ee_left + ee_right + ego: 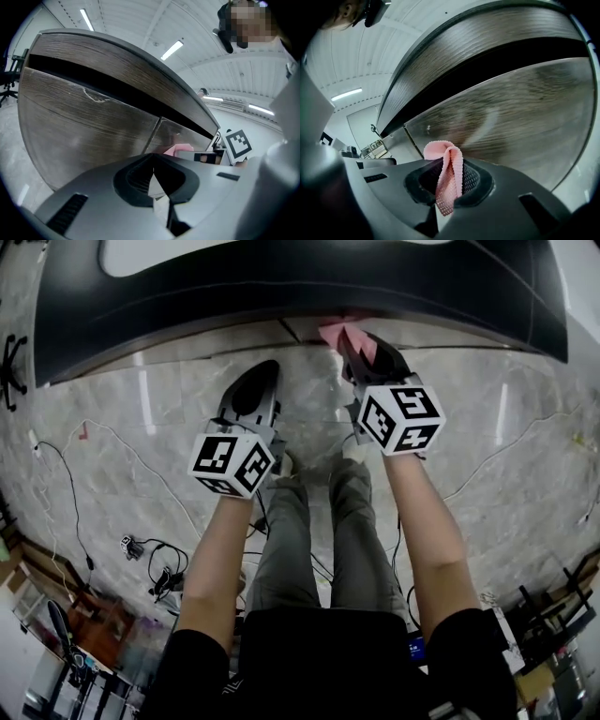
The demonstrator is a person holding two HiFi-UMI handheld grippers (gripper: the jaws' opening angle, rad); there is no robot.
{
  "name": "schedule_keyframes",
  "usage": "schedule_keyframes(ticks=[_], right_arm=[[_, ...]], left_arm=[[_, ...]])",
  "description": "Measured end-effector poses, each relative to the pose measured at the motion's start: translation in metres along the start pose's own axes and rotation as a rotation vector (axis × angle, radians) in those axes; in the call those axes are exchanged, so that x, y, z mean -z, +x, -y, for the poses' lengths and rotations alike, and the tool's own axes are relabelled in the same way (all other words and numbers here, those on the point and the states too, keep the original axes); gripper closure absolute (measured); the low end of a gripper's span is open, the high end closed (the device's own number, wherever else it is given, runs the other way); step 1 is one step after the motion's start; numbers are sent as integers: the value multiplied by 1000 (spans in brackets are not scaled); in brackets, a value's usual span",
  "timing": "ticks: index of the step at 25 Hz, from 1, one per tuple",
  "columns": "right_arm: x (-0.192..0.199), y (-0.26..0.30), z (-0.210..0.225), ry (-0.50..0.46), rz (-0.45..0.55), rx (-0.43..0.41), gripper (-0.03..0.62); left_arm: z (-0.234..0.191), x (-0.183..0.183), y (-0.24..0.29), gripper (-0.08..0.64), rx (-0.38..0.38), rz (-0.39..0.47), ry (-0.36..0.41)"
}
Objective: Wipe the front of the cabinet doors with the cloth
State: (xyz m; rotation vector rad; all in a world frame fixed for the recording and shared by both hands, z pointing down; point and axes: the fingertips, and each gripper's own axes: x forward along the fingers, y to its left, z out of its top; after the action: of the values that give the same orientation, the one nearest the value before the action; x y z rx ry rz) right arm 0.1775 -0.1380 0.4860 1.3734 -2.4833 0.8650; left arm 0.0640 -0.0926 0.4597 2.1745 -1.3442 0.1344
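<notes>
A wood-grain cabinet point(281, 277) fills the space ahead of both tools, its dark top overhanging a person who stands and looks steeply down. Directly in front of the right gripper point(447, 164) is the broad face of 1 cabinet door point(511, 108). A dark horizontal gap point(487, 70) runs above the door. The vertical seam point(410, 136) to the neighbouring door lies off to that gripper's left.

The right gripper is held forward and close to the door, and its 2 jaws are clenched on a pink cloth point(447, 173). The cloth is a folded strip. Its long axis runs along the jaws, from deep in the throat out past the tips. A rounded loop sticks out beyond the tips and points straight at the door face. Held this way, soft fabric, not the hard jaws, would likely meet the wood. The loop is very near the door, but no view shows whether it touches.

The left gripper point(153, 171) hangs lower and further back from the cabinet, beside the right one. Its jaws are pressed together at the tips with nothing between them. It seems parked out of the way while the other gripper does the wiping.

Grey marble floor point(487, 456) lies beneath both tools.
</notes>
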Motion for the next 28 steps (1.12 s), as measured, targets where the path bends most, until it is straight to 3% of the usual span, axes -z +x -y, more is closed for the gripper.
schedule_keyframes(ticks=[13,28], right_arm=[[-7,-60,97,30,27,113,549],[-12,-122,184,96,72,235,549]], left_arm=[[89,15,70,551,137,-64,52],[162,44,117,551,220,-114,84]])
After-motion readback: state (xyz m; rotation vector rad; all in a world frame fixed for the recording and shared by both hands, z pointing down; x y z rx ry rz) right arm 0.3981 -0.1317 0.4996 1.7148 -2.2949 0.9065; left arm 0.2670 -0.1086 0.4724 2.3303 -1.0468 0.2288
